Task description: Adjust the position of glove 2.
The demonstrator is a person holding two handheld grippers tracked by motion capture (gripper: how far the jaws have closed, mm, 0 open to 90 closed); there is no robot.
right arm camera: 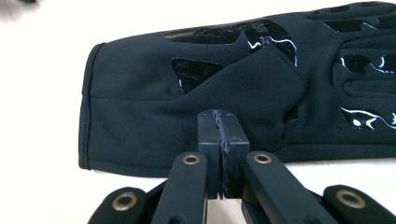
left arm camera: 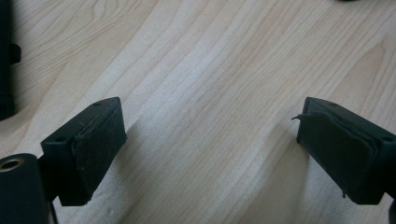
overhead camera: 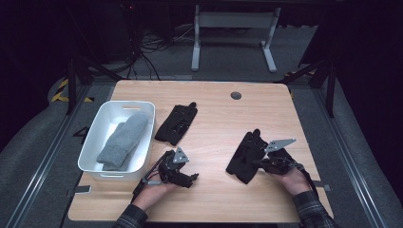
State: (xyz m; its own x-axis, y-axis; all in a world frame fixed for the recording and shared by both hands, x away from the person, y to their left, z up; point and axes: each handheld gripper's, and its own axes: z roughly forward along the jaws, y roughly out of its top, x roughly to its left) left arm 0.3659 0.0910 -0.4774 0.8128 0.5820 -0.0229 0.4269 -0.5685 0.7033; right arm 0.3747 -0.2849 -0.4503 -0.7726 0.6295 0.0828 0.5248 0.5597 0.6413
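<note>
My right gripper (right arm camera: 219, 140) is pressed tight together at the edge of the black glove (right arm camera: 196, 102) on the table's (overhead camera: 214, 123) right side; can't tell if fabric's pinched. My left gripper (left arm camera: 210, 144) hangs spread wide over bare wood.

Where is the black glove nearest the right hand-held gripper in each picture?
High view: black glove lies right of centre on the table, at the right hand-held gripper.
Left gripper view: only wood grain between open jaws; the glove is not there.
Right gripper view: black glove spans the middle, behind the shut jaws.
Shared landmark: the wooden table.
</note>
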